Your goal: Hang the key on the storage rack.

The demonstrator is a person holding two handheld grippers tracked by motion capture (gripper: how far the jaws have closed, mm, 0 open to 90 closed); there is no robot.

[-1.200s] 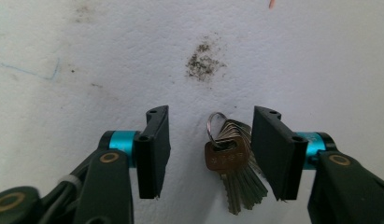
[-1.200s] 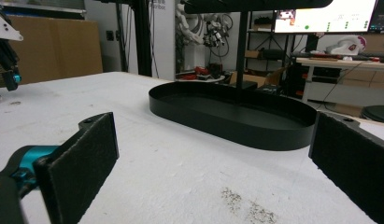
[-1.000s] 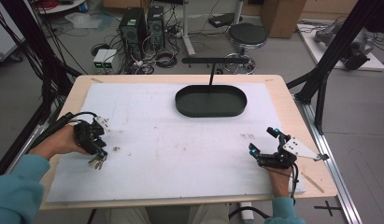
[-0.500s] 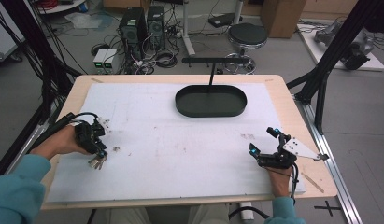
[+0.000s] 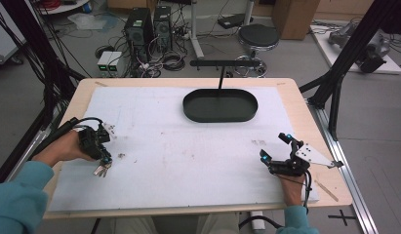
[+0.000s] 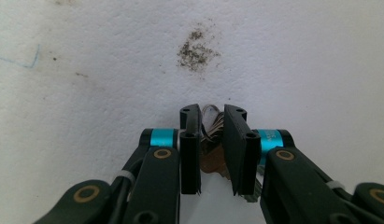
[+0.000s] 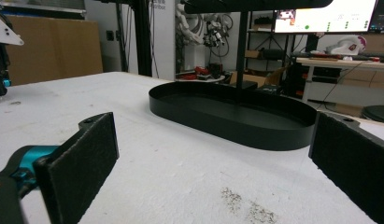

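A bunch of keys lies on the white mat near the table's left edge. My left gripper points down onto it. In the left gripper view the key ring and brass keys sit in the narrow gap of the left gripper; its jaws have just been closing and now touch the bunch on both sides. My right gripper rests near the table's front right, jaws wide apart with nothing between them. In the right gripper view, the right gripper faces the black tray.
A black oval tray stands at the back middle of the mat, with a black T-shaped stand rising from it. The same tray lies ahead in the right gripper view. Dirt smudges mark the mat.
The left gripper's jaws have drawn closer together over the keys. Neither hand has shifted on the table.
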